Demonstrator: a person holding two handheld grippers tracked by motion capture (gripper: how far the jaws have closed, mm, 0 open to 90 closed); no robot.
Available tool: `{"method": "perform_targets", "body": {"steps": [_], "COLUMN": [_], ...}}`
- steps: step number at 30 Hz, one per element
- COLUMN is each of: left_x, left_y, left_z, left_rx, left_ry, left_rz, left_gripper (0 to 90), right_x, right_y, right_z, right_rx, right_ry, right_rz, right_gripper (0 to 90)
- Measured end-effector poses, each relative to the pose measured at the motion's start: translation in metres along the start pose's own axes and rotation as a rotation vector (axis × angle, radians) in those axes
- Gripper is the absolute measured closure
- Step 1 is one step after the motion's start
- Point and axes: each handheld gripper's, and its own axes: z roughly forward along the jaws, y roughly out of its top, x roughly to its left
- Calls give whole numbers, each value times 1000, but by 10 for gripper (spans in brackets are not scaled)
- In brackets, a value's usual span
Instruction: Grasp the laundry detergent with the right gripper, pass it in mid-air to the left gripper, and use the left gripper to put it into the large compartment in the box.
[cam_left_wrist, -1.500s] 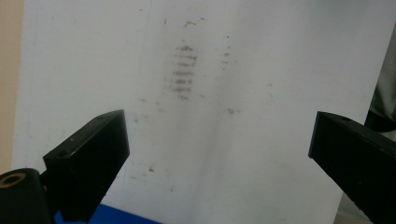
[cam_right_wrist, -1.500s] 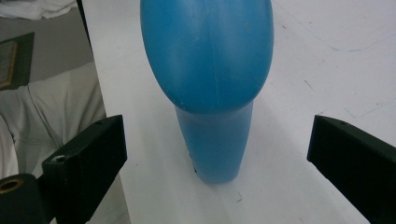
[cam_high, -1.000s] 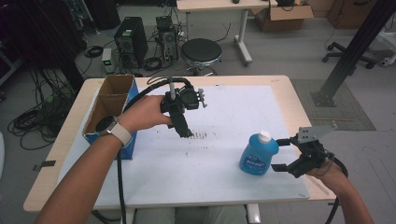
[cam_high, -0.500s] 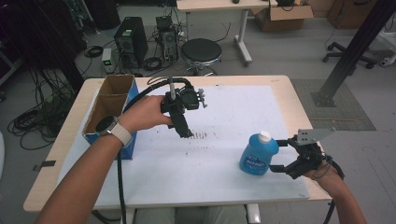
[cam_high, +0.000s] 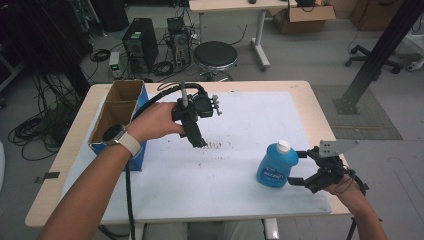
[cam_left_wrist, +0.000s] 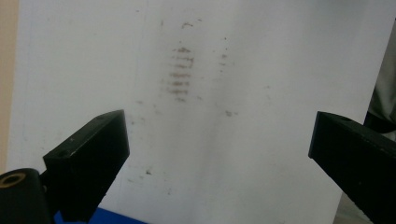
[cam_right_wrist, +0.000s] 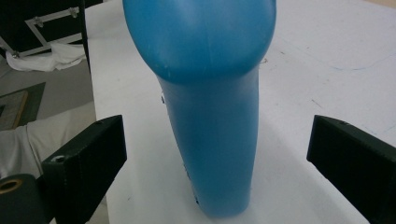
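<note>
Nothing moved; bottle (cam_high: 276, 165) label unreadable

We hold our right gripper (cam_high: 300, 166), jaws spread, beside the upright blue bottle (cam_high: 276, 164); our left gripper (cam_high: 196, 141) hovers over the smudged white mat (cam_high: 240, 115).

A lab or technical workroom, seen from above. Grey carpeted floor strewn with loose black cables (cam_high: 35, 131) at left. Two black desktop computer towers (cam_high: 140, 42) standing on the floor beyond a light wooden surface (cam_high: 306, 98) covered with a white sheet. Round black padded stool (cam_high: 215, 54) behind it. Farther back, a white-legged desk (cam_high: 260, 35), an open brown cardboard box (cam_high: 303, 12), and a slanting black metal frame post (cam_high: 376, 57) bolted to the floor at right.
</note>
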Motion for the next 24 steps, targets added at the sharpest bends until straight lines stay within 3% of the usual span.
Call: {"method": "perform_targets", "body": {"steps": [24], "left_x": [-1], "left_y": [1], "left_z": [2], "left_rx": [2], "left_ry": [0], "left_rz": [-3], "left_gripper": [57], "right_x": [0], "right_y": [-1], "right_z": [27], "right_rx": [-33], "right_ry": [6], "right_rz": [-15], "right_gripper": [54]}}
